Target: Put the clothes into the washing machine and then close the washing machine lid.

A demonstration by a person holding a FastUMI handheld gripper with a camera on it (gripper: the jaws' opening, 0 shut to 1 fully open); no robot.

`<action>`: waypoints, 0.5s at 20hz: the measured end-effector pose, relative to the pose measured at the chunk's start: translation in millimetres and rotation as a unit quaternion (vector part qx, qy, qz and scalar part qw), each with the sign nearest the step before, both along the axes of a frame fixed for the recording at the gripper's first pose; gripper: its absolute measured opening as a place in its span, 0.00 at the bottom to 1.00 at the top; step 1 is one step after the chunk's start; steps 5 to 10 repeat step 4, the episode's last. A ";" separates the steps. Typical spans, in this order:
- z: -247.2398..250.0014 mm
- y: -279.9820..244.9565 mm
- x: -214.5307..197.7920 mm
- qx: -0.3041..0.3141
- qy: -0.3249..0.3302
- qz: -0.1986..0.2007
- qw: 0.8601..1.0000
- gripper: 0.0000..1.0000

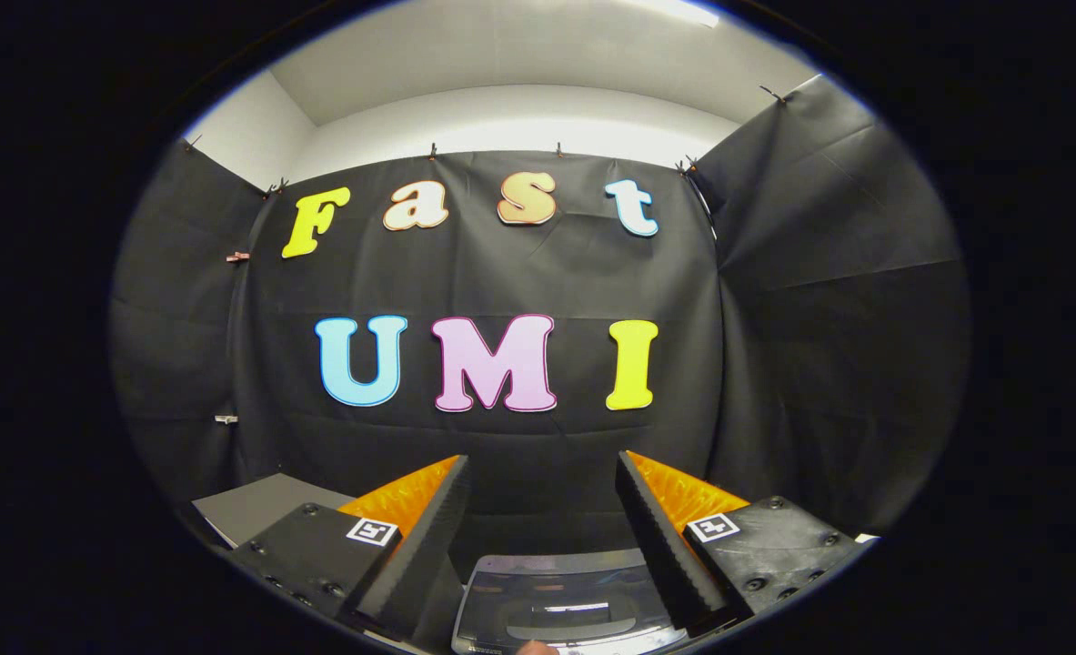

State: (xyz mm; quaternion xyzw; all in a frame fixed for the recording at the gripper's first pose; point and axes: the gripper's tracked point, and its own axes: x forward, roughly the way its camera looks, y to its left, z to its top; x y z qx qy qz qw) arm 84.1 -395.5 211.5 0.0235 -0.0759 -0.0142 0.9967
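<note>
Hovering with jaws wide and holding nothing, the gripper (542, 509) looks over the washing machine lid (560, 605) lying between them; no clothes show, so the stage stays unsettled.

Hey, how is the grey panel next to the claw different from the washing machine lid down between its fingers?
The grey panel is matte and plain; the washing machine lid is glossy and reflects light. The panel lies beside one finger of the claw, the lid lies below the gap between both. The claw is open and holds nothing. Both are greyish, flat surfaces.
</note>
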 end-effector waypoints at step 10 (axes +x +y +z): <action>1.5 -1.0 1.6 0.000 -0.002 -0.001 1.000 1.00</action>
